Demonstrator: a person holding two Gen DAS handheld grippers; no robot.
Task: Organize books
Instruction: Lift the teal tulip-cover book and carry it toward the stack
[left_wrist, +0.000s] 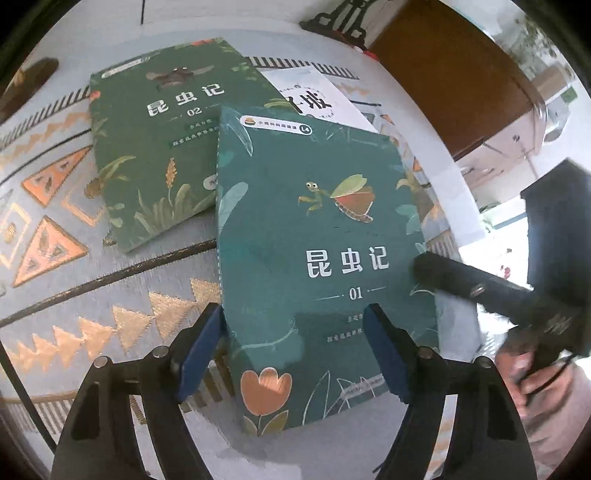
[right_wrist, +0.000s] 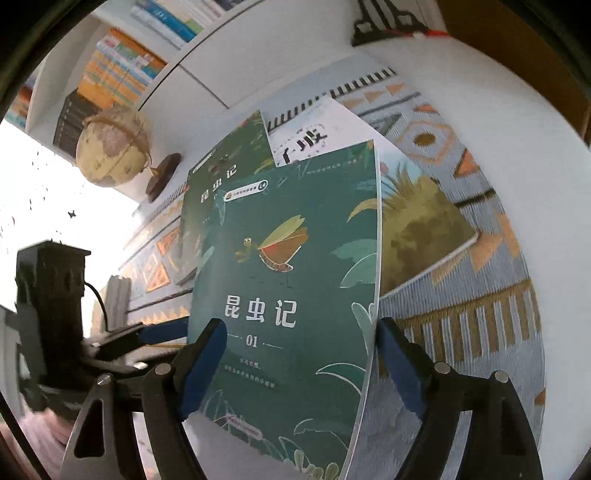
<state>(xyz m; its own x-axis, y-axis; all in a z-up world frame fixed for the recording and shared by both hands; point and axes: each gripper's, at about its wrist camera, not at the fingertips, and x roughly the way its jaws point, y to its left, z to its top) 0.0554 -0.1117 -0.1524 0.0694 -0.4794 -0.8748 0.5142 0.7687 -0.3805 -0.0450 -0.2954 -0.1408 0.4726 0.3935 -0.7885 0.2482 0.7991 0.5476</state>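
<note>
Straddling book 01 (left_wrist: 325, 236) on the patterned cloth (left_wrist: 74, 206), left hand-held gripper (left_wrist: 295, 350) is spread, overlapping book 02 (left_wrist: 155, 140) | right wrist: right hand-held gripper (right_wrist: 299, 362) is spread around book 01 (right_wrist: 291, 266), near globe (right_wrist: 114, 146)

Book 01 (left_wrist: 325, 236) atop book 02 (left_wrist: 162, 140)

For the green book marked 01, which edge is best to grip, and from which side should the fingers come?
Grip the 01 book at its near bottom edge, approaching from the near side along the cover. It lies topmost, overlapping the 02 book and the white book, so its far edges are crowded. The near end overhangs the patterned cloth; both the left gripper and right gripper already straddle it, open.
</note>
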